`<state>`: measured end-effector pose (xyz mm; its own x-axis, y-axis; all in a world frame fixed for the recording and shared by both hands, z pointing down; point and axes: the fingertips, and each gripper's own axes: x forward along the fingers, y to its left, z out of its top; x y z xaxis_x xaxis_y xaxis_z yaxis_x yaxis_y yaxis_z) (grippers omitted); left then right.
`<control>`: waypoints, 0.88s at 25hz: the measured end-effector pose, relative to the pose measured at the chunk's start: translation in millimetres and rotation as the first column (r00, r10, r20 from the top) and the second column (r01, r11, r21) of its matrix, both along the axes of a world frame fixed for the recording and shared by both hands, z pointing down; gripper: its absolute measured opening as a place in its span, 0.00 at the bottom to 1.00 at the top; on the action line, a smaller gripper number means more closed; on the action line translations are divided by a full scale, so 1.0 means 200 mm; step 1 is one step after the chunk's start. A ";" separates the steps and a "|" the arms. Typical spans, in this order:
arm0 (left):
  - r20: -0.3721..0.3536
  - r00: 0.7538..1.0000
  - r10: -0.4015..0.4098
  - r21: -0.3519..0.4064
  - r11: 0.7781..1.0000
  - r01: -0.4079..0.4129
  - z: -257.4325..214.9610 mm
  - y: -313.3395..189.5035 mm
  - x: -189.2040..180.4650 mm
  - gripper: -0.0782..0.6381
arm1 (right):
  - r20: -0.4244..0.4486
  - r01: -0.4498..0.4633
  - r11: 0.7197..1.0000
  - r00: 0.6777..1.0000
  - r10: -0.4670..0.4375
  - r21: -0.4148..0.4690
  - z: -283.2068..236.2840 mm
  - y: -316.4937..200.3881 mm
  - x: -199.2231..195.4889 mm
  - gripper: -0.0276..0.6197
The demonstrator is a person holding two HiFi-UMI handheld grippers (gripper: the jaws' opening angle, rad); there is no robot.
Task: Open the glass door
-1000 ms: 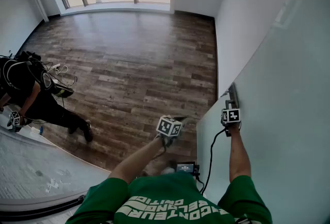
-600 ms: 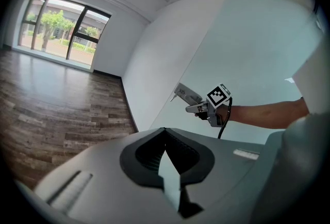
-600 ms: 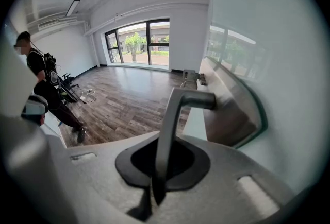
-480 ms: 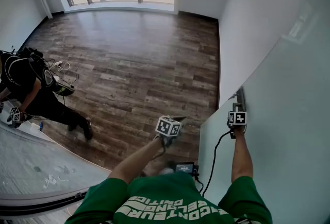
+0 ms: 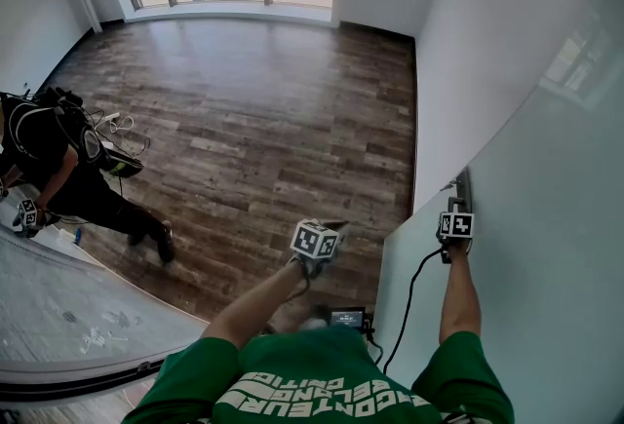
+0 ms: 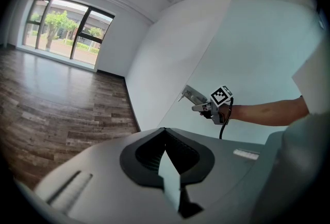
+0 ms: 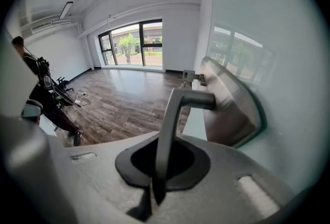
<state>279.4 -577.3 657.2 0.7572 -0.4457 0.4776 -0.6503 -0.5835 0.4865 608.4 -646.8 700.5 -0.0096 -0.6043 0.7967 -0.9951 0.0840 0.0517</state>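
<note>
Swinging the glass door [image 5: 546, 266] wider than a second ago, carrying its handle [image 7: 172, 109] further right over the floor [image 5: 253, 120]; keeping the right hand-held gripper [image 5: 456, 210] clamped on that handle, holding the left hand-held gripper [image 5: 330, 229] closed and empty in mid-air.

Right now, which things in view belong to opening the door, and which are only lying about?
Belong to the job: pale frosted glass door; silver metal lever handle; right hand-held gripper, shut on that handle.

Only about: left hand-held gripper, shut and empty; person in black clothes, crouching; white cables on the brown wooden floor.
</note>
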 end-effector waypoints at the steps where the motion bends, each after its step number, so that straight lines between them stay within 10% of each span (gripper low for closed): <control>1: 0.002 1.000 -0.002 0.000 1.000 0.002 0.01 0.00 0.00 0.13 | 0.001 -0.005 1.000 1.000 0.005 0.000 0.00 0.00 0.01 0.03; 16: -0.016 1.000 -0.024 0.004 1.000 0.024 -0.01 0.01 -0.02 0.13 | -0.050 -0.046 0.998 0.998 0.048 0.052 -0.01 0.00 0.06 0.03; 22: -0.059 0.997 -0.049 0.020 0.999 0.051 -0.08 0.02 -0.08 0.13 | -0.142 -0.045 0.996 0.988 0.055 0.075 -0.07 0.06 0.03 0.22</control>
